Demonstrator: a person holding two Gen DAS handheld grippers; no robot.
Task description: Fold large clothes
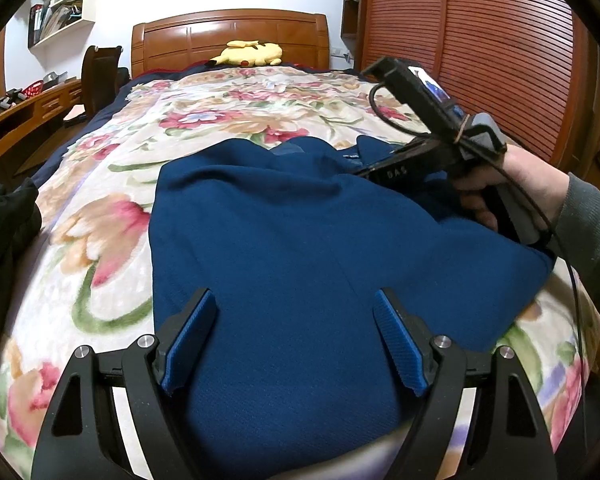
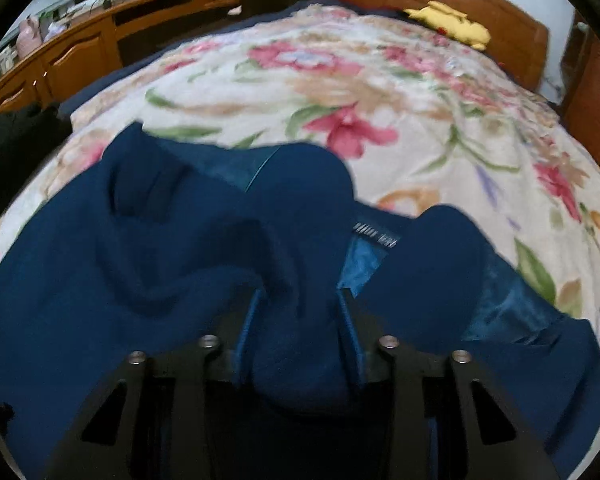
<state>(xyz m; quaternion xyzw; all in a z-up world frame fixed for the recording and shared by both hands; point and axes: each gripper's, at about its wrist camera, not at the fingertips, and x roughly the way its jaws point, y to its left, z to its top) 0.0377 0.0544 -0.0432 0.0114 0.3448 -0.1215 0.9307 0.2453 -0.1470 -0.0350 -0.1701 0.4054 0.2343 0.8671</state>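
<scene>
A large dark blue garment (image 1: pixel 280 220) lies spread on the floral blanket, its collar end rumpled toward the headboard. My left gripper (image 1: pixel 294 308) hovers open over the garment's near, flat part with nothing between its blue pads (image 1: pixel 192 336). A hand holds my right gripper (image 1: pixel 362 172) at the collar area on the right. In the right wrist view that gripper (image 2: pixel 300 304) has a thick bunched fold of the blue garment (image 2: pixel 180 240) filling the gap between its fingers, so it is shut on the cloth. A small label (image 2: pixel 376 238) and lighter blue lining (image 2: pixel 360 268) show just beyond.
The floral blanket (image 1: pixel 220 120) covers the bed up to a wooden headboard (image 1: pixel 228 32) with a yellow plush toy (image 1: pixel 252 54). A louvred wardrobe (image 1: pixel 480 40) stands on the right. A wooden desk (image 1: pixel 20 120) and chair (image 1: pixel 100 80) stand left; dark clothing (image 1: pixel 8 220) lies at the bed's left edge.
</scene>
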